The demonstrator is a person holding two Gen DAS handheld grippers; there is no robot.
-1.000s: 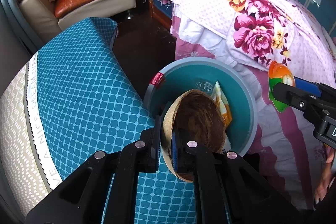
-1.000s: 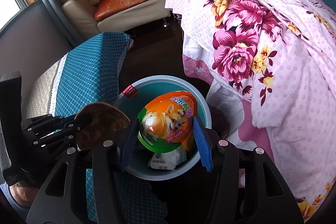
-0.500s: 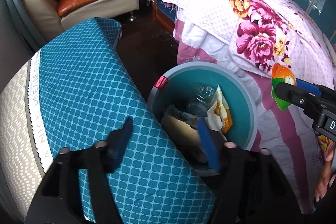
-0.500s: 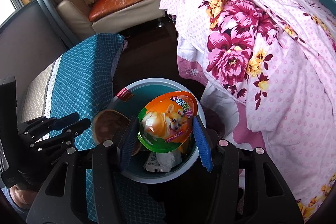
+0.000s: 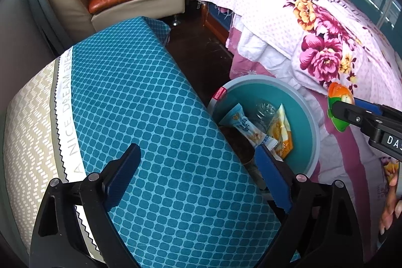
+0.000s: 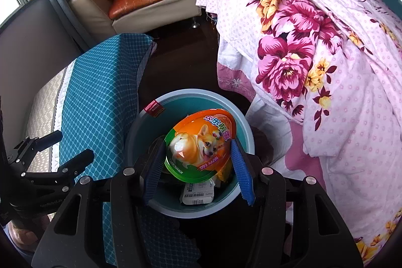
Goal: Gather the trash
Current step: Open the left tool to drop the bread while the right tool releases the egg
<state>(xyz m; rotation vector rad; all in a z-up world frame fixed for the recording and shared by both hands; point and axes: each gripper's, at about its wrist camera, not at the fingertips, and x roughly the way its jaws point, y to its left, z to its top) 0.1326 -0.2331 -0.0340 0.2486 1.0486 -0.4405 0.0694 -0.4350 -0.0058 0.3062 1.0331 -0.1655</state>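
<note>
- Egg-shaped corgi package (image 6: 201, 146) sits pinched in the right gripper (image 6: 198, 167), right over the teal bin (image 6: 241, 122).
- Left gripper (image 5: 198, 177) is spreading wider, empty, above the blue cushion (image 5: 130, 102).

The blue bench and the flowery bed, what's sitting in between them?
The teal trash bin, on the dark floor. The right wrist view shows it best.

Left gripper (image 5: 198, 177) at six o'clock, angled steeply down, jaws opening, nothing between. Right gripper (image 6: 196, 165) at six o'clock, likewise angled down, pads clamping an egg-shaped package (image 6: 201, 146).
</note>
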